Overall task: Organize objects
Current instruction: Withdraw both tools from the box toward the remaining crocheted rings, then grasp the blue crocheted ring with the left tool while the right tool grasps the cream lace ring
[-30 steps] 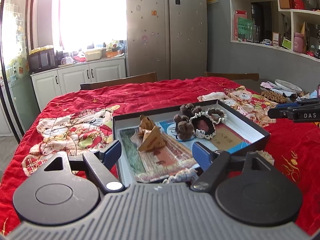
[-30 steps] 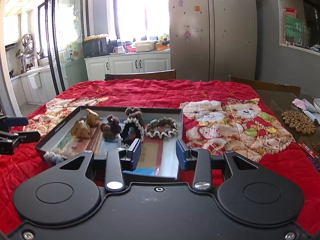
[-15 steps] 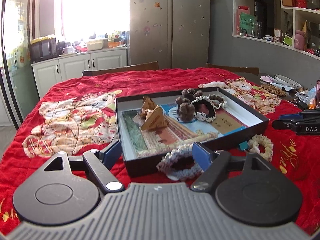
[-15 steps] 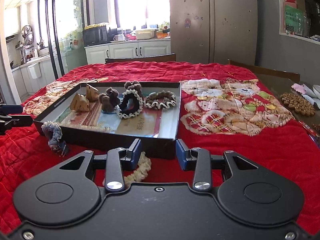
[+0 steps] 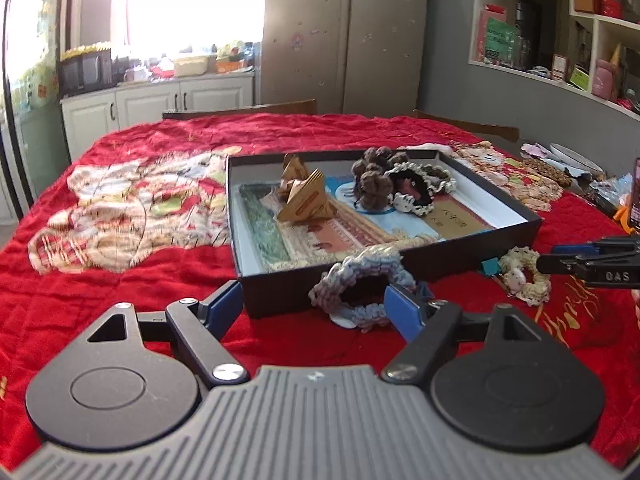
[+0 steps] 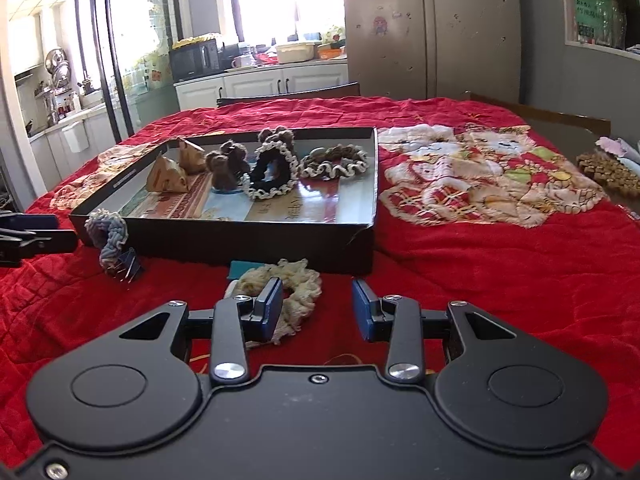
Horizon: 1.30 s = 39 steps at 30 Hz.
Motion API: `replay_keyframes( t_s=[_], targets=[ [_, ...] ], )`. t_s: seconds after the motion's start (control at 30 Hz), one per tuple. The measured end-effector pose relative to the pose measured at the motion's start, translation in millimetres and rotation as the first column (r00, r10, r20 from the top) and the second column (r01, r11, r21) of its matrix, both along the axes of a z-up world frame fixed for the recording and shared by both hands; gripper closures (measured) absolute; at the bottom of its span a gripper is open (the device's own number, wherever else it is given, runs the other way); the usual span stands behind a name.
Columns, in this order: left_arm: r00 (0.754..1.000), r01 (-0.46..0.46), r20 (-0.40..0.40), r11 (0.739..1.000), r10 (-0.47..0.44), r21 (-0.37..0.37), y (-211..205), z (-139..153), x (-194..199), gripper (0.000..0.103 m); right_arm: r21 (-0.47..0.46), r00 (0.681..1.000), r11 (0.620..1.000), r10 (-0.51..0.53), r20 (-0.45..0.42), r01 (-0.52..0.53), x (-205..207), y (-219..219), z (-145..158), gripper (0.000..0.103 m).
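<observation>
While my left fingers stand wide apart and empty, the grey-blue scrunchie lies just ahead, toward the right-hand pad, its ring propped against the near wall of the black box. My right fingers, partly open, hold nothing; the cream scrunchie lies flat by their left pad on the red worktop. Each hand sits nearest its own scrunchie.

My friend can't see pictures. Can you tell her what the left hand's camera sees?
The left gripper, open, hangs low over a red quilt, with a grey-blue crocheted scrunchie between its fingers, untouched. Behind sits a shallow black box holding more scrunchies and folded brown paper shapes. At right, the other gripper reaches a cream scrunchie.
</observation>
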<state>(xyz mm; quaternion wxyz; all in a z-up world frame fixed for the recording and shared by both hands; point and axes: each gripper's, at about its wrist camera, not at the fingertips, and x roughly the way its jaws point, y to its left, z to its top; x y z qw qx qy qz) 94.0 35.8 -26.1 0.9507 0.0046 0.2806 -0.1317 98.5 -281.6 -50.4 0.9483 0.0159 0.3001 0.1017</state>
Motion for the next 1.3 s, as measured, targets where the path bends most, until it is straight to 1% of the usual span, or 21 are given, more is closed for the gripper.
replay_keyframes(
  t_s=[0.1,0.23,0.4,0.47,0.63,0.77,0.9,1.0,1.03,1.07,1.17,1.3],
  targets=[
    [1.000,-0.019,-0.012,1.000,0.019,-0.021,4,-6,3,0.017,-0.001,1.000,1.000,0.010,-0.002,-0.010,1,3,-2,0.067],
    [0.999,-0.033,-0.034,0.998,0.031,-0.059,5,-11,7,0.020,0.005,1.000,1.000,0.012,-0.008,-0.012,1,5,-4,0.067],
    [0.996,-0.067,-0.062,0.995,0.063,-0.073,-1,-17,9,0.025,0.005,1.000,1.000,0.014,-0.009,-0.014,1,6,-5,0.067],
    [0.993,-0.097,-0.075,0.991,0.090,-0.097,-2,-19,10,0.028,0.008,1.000,1.000,0.014,-0.010,-0.014,1,6,-6,0.067],
    [0.980,-0.176,-0.119,0.971,0.158,-0.163,-3,-20,14,0.030,0.014,1.000,1.000,0.014,-0.011,-0.014,1,6,-7,0.067],
    [0.969,-0.226,-0.138,0.959,0.204,-0.173,-8,-23,17,0.032,0.015,1.000,1.000,0.020,-0.011,-0.019,1,7,-8,0.067],
    [0.964,-0.250,-0.127,0.959,0.234,-0.132,-19,-24,17,0.034,0.011,1.000,1.000,0.019,-0.013,-0.019,1,9,-8,0.068],
    [0.961,-0.263,-0.115,0.959,0.251,-0.105,-27,-25,17,0.041,0.005,1.000,1.000,0.018,-0.013,-0.017,2,10,-9,0.070],
    [0.961,-0.266,-0.111,0.959,0.255,-0.098,-29,-25,17,0.048,0.002,1.000,1.000,0.017,-0.015,-0.017,2,11,-9,0.073],
    [0.960,-0.268,-0.107,0.959,0.258,-0.091,-31,-26,16,0.054,-0.002,1.000,1.000,0.018,-0.016,-0.018,3,12,-10,0.078],
    [0.962,-0.265,-0.097,0.961,0.257,-0.077,-35,-27,15,0.060,-0.019,1.000,1.000,0.024,-0.016,-0.025,4,14,-11,0.082],
    [0.965,-0.255,-0.091,0.963,0.247,-0.088,-36,-28,13,0.069,-0.041,0.999,0.999,0.032,-0.011,-0.033,3,18,-11,0.085]
  ],
)
